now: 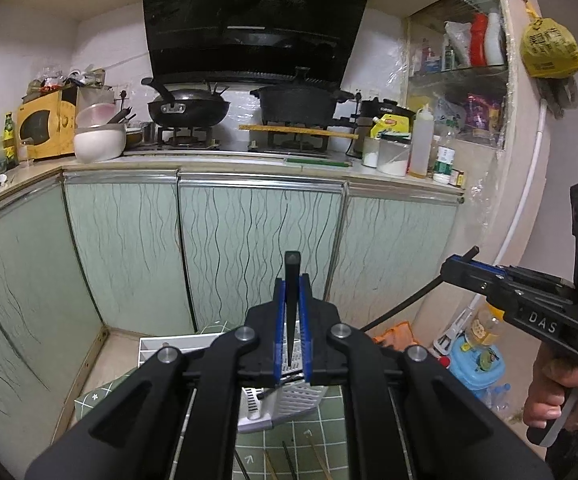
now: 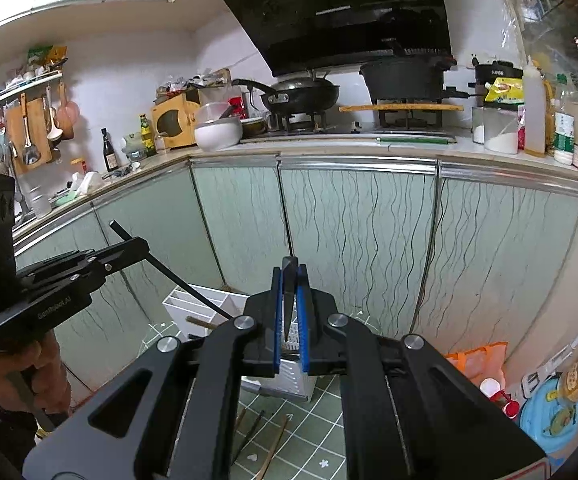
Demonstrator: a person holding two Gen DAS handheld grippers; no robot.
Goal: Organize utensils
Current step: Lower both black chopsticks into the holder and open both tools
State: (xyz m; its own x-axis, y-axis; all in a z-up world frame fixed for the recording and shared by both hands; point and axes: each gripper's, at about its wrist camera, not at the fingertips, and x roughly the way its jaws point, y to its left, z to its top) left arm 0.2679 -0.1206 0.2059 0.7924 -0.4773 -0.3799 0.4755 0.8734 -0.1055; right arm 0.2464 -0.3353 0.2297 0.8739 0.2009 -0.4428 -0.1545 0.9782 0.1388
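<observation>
My left gripper (image 1: 292, 286) is shut on a black chopstick (image 1: 292, 264) whose blunt end sticks out past the blue pads. My right gripper (image 2: 289, 280) is shut on another black chopstick (image 2: 289, 266) in the same way. Each gripper shows in the other's view: the right gripper (image 1: 455, 266) with its chopstick (image 1: 401, 304) slanting down to the left, the left gripper (image 2: 137, 246) with its chopstick (image 2: 177, 280) slanting down to the right. Below them on a green checked mat (image 2: 321, 420) stand a white divided holder (image 2: 209, 304) and a perforated grey-white drainer (image 1: 293, 398). Several loose chopsticks (image 2: 273, 440) lie on the mat.
Pale green cabinet doors (image 1: 257, 248) stand straight ahead under a counter with a wok (image 1: 187, 106), a black pot (image 1: 299, 102) and bottles. An orange bag (image 2: 477, 360) and a blue toy bucket (image 2: 553, 416) sit on the floor at the right. A person's hand (image 1: 549, 392) grips the right handle.
</observation>
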